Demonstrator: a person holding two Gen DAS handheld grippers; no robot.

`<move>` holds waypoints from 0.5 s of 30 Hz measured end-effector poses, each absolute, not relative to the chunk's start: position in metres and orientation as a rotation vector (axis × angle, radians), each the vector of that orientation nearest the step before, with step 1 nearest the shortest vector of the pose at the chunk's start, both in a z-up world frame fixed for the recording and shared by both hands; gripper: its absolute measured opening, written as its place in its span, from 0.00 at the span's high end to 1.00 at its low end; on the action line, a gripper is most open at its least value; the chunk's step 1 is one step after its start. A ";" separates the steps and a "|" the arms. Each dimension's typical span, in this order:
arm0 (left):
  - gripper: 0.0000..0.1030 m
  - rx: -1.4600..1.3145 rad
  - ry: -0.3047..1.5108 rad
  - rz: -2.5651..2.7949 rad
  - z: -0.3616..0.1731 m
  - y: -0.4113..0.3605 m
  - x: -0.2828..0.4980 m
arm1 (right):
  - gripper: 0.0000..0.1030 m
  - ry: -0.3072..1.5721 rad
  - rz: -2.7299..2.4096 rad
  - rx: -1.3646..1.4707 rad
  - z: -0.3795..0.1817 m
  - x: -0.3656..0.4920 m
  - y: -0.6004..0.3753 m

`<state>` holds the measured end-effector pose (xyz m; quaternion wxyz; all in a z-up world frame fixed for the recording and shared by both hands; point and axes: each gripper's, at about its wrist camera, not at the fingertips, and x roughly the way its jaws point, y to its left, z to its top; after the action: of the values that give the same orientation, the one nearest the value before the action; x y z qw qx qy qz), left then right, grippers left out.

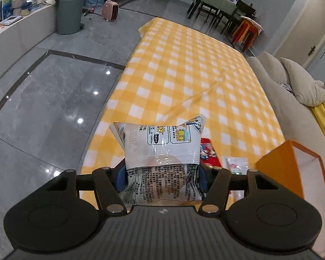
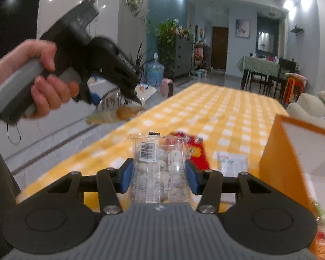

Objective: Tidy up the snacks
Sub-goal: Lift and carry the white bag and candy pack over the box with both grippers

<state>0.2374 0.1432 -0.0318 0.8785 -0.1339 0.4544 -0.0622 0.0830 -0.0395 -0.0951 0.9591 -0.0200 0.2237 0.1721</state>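
Yellow checked table (image 1: pixel 184 69) mostly bare, both grippers mid-carry: left gripper (image 1: pixel 160 173) pinching a white bag (image 1: pixel 162 147), right gripper (image 2: pixel 159 173) pinching a clear pack (image 2: pixel 160 162), box (image 2: pixel 292 151) to their right, two packs ahead probably left.

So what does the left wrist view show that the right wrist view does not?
Only the left view: the left hand-held gripper shut on a white printed bag, and a grey bin. Only the right view: the right hand-held gripper shut on a clear packet, and the hand holding the other device. Both: checked cloth, orange box, red packet.
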 end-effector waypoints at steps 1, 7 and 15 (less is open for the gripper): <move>0.32 -0.279 0.946 -0.132 -0.029 0.141 0.234 | 0.52 0.436 0.341 -0.028 -0.087 0.080 -0.043; 0.32 -0.299 0.920 -0.197 -0.010 0.118 0.214 | 0.52 0.351 0.277 0.080 -0.035 0.072 -0.086; 0.32 -0.273 0.955 -0.354 0.005 0.055 0.210 | 0.52 0.366 0.133 0.132 0.009 0.075 -0.180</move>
<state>0.2102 0.0551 0.0050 0.8642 -0.1304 0.4555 -0.1691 0.0746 -0.1795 0.0090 0.9790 0.0656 0.1815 0.0660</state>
